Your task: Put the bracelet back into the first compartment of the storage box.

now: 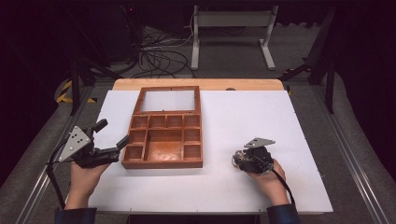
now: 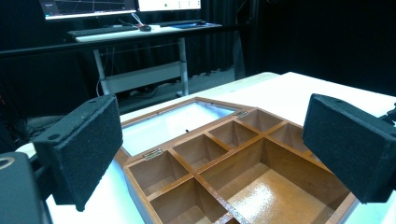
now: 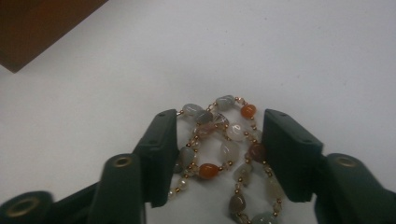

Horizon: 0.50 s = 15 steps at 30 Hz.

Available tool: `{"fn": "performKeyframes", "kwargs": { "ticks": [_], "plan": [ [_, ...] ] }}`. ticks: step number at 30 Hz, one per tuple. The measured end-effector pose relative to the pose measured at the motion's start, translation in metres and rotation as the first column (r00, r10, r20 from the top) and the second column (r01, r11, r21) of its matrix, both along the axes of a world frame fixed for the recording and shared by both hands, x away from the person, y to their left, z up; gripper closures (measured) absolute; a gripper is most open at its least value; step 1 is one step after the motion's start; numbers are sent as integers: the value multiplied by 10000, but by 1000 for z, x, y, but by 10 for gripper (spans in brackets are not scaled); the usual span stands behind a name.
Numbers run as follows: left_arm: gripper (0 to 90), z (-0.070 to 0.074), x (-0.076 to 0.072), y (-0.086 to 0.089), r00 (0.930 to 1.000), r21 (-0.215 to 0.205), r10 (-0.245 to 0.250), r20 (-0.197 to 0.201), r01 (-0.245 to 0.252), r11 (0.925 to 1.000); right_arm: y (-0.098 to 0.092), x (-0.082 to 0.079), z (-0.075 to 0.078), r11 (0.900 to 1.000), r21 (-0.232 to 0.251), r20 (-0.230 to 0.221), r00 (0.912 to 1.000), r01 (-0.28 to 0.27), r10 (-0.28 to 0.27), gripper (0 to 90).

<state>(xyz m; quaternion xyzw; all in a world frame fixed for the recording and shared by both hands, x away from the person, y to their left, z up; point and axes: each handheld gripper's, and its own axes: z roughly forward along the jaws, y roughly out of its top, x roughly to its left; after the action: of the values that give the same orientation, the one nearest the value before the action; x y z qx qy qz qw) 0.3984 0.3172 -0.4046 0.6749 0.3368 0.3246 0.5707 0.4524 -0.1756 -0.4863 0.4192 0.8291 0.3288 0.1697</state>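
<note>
We saw a wooden table (image 1: 196, 84) covered by a white sheet (image 1: 243, 121). Directly on the sheet lay an open wooden compartment box (image 1: 164, 140), its glazed lid (image 1: 168, 100) folded flat on the far side. A beaded bracelet (image 3: 224, 140) of grey, clear and orange stones lay on the sheet to the right of the box, well apart from it.

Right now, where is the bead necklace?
In the right gripper view, the bead necklace lies on the white table between the right gripper jaws, right of the wooden box.
</note>
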Motion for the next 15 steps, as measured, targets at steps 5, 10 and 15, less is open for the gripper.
{"fn": "performKeyframes", "kwargs": {
  "ticks": [5,10,15],
  "plan": [
    [59,1,-1,0,10000,-27,14,9,-14,10000,2,-2,0,10000,37,-34,10000,74,-74,634],
    [62,2,-1,-1,10000,-1,-15,53,15,10000,3,-3,1,9999,120,-176,9998,-61,63,774],
    [63,2,-2,-2,10000,-17,-68,12,68,10000,4,-3,2,9996,-37,-151,9995,-295,294,787]
  ]
}}
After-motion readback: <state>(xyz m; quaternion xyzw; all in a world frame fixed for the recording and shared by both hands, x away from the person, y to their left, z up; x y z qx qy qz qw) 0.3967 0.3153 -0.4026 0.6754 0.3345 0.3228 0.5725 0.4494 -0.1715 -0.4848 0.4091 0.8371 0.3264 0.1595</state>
